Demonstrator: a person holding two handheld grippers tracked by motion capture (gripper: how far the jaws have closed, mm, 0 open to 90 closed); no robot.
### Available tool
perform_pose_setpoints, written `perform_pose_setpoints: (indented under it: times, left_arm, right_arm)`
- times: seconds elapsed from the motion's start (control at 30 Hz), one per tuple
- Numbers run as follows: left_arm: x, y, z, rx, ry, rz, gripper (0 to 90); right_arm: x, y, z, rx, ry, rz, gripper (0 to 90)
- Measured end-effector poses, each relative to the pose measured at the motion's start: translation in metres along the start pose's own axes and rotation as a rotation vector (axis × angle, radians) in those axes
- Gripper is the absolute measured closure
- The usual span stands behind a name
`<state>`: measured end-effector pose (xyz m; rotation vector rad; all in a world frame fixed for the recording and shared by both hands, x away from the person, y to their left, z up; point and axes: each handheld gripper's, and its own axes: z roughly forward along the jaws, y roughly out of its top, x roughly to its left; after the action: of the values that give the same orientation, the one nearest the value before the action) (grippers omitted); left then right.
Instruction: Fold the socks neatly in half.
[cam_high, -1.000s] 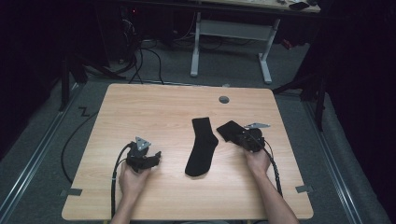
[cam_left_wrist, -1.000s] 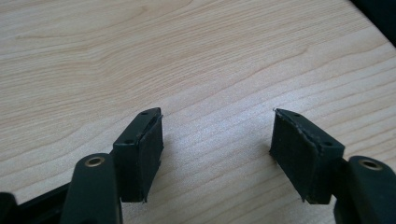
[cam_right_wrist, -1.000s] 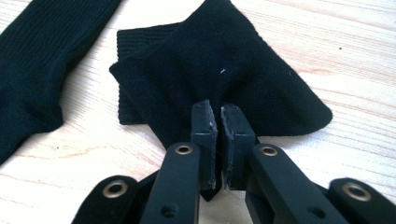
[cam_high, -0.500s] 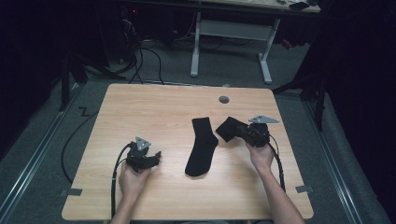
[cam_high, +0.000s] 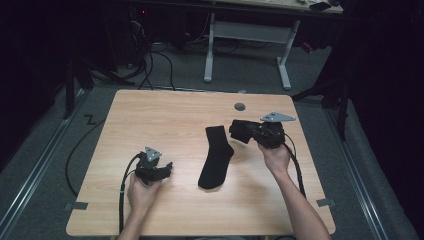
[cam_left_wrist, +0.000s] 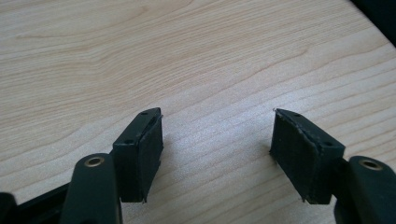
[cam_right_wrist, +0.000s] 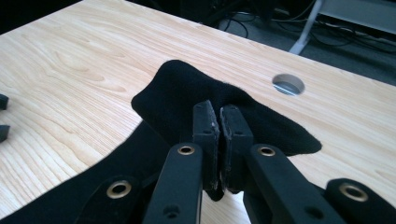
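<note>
Right gripper (cam_high: 250, 133) clamped on bunched black fabric sock (cam_right_wrist: 196, 100), held off light wooden table (cam_high: 165, 115). Second flat black sock (cam_high: 216, 156) lay left of it, long axis near-to-far, between hands. Left gripper (cam_left_wrist: 217, 137) gaped empty.

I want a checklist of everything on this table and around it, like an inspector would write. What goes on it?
Surface: light wooden table, with a round hole near the far edge.
Job's things: one black sock lies flat mid-table; a second black sock is lifted off the wood, pinched in the right gripper.
Clutter: nothing seen.
Grippers: right gripper shut on the second black sock, held above the table; left gripper open, nothing between its jaws, low over bare wood.
Cables: a black cable trails from the left gripper, another cable from the right.
Surroundings: dark room, grey floor, a white desk frame and loose wires behind.
</note>
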<state>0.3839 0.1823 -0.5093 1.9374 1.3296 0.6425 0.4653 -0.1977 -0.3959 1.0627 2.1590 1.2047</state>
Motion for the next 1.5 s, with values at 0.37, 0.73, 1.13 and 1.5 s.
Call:
perform_pose_setpoints:
  times: [0.37, 0.73, 1.13, 1.5]
  left_arm:
    - [0.0, 0.0, 0.0, 0.0, -0.001, -0.001, 34.3]
    - [0.0, 0.0, 0.0, 0.0, -0.001, -0.001, 34.3]
    - [0.0, 0.0, 0.0, 0.0, -0.001, -0.001, 34.3]
    - [0.0, 0.0, 0.0, 0.001, 0.001, -0.001, 34.3]
  right_arm:
    - [0.008, 0.022, 0.021, 0.014, 0.042, -0.006, 86.5]
    - [0.008, 0.041, 0.048, 0.021, 0.059, 0.034, 86.5]
    - [0.021, 0.042, 0.072, 0.036, 0.108, 0.007, 86.5]
    - [0.045, 0.014, 0.05, 0.08, 0.204, -0.009, 86.2]
